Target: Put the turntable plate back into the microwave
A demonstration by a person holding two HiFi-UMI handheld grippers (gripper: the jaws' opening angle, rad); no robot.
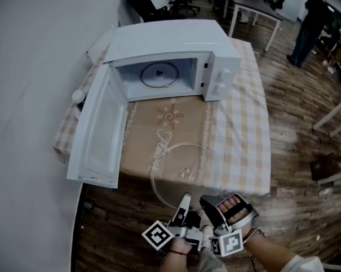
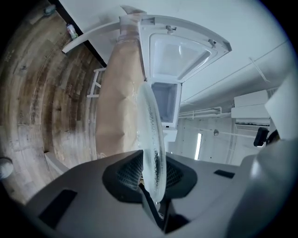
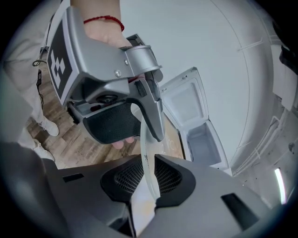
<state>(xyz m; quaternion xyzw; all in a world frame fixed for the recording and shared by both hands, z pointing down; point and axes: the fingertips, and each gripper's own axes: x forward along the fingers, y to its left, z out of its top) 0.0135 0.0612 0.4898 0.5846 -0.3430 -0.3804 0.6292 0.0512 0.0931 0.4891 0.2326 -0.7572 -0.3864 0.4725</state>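
Both the left gripper (image 2: 151,175) and the right gripper (image 3: 148,180) are clamped side by side on the near rim of the glass turntable plate (image 1: 180,170), which reaches ahead of the fingers. It should probably be kept level, carried forward and lowered centred onto the roller ring (image 1: 159,75). The ring lies alone in the open microwave (image 1: 172,42), well ahead.

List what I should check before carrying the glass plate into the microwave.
1. Hold by left gripper on the turntable plate rim: ok, fingers shut on it.
2. Hold by right gripper on the same rim: ok, fingers shut on it.
3. The microwave door wide open: ok.
4. The roller ring inside the microwave: ok.
5. Ring centred on its hub: cannot tell.
6. Plate held level: cannot tell.
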